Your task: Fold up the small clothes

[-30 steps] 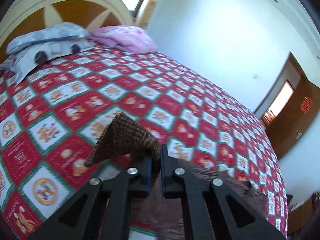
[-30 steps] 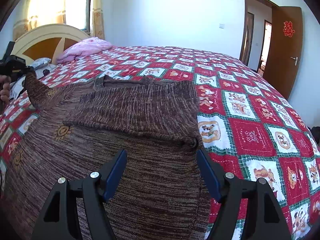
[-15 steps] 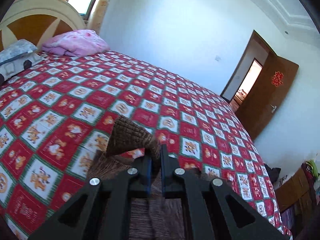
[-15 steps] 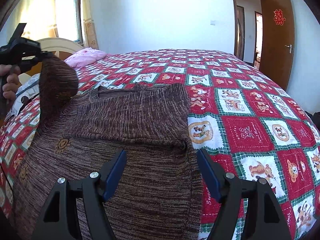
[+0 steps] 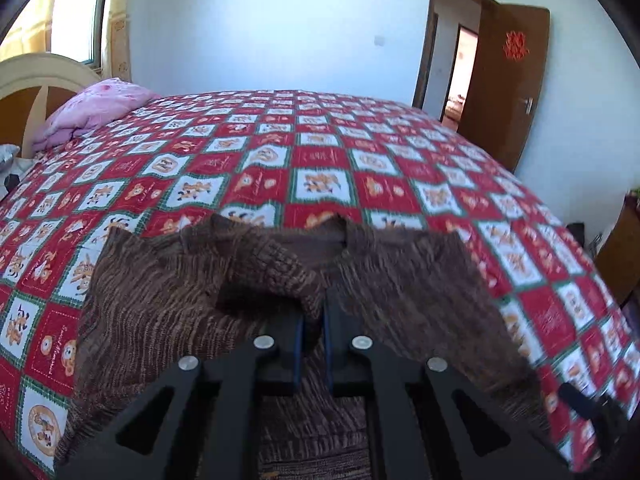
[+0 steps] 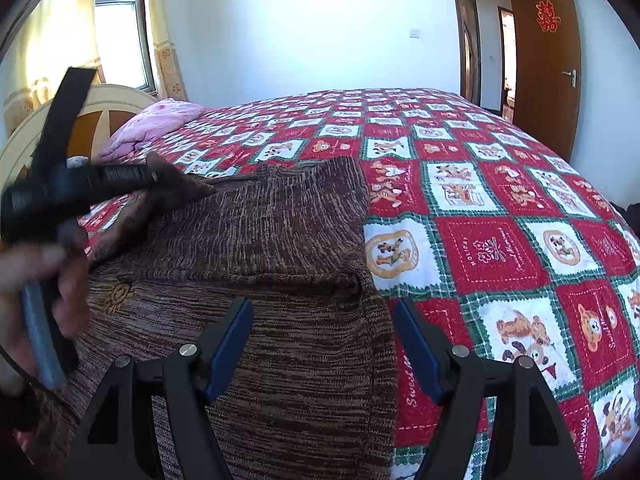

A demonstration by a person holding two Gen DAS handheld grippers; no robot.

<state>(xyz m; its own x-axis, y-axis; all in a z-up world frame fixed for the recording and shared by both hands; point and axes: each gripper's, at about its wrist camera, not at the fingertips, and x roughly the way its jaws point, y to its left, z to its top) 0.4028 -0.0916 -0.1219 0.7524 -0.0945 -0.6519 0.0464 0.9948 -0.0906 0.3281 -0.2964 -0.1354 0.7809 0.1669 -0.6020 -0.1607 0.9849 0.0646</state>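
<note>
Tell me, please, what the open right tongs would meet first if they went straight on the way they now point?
Most likely the brown knitted sweater: the right tongs hang open over it, angled down at its folded part. How far above it they are is unclear.

sweater [image 6: 280, 240] on bedspread [image 6: 500, 248], pillow [image 6: 152, 124] behind, door [image 6: 548, 60] right

Brown streaky knit sweater [image 6: 280, 240] on red, white and green checked cartoon quilt [image 6: 500, 248]

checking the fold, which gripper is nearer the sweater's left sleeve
Left. The left gripper is shut on the sleeve; the right gripper hovers open over the sweater's body.
</note>
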